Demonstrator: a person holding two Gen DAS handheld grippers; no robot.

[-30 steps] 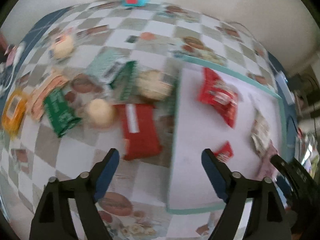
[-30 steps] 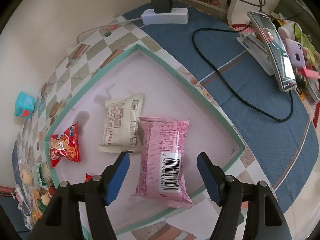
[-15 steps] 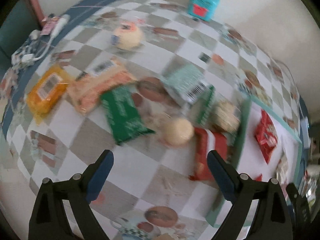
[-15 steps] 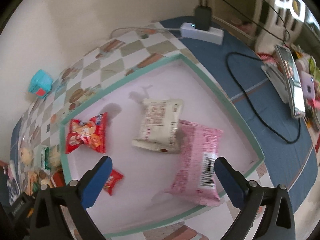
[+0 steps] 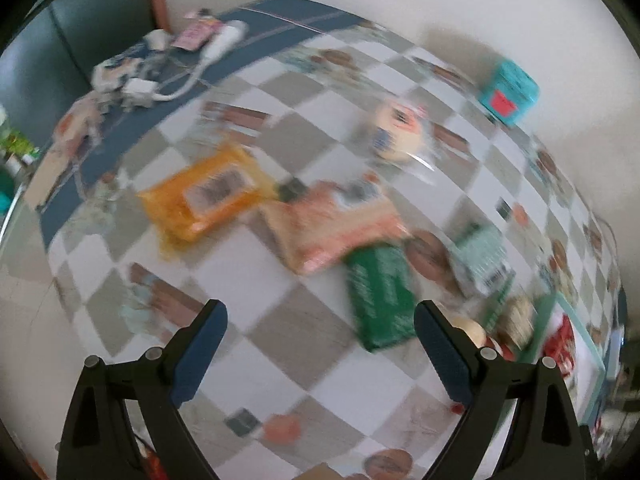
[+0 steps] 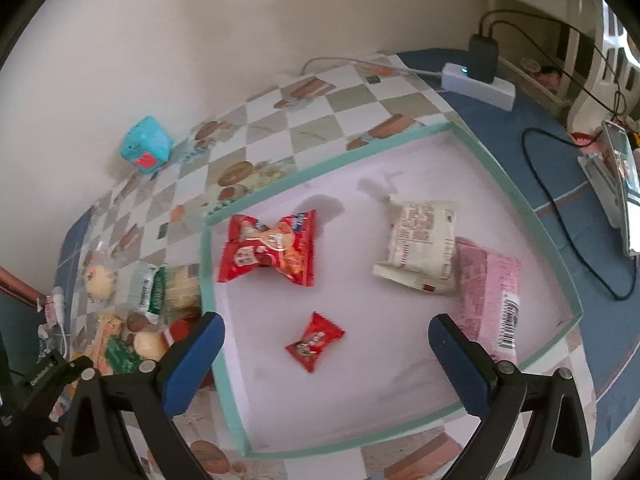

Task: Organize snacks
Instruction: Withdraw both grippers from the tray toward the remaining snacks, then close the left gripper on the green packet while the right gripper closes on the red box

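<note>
Four packets already lie in the tray, the pink packet at its three o'clock edge, while both right gripper and left gripper gape empty, the orange packet and other loose snacks at ten o'clock still waiting.

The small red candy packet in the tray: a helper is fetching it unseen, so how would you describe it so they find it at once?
Find the shallow tray with the mint-green rim on the checkered tablecloth. Four packets lie inside; the small red candy packet lies alone on the side away from the wall. It is far smaller than the large red snack bag nearer the wall.
</note>
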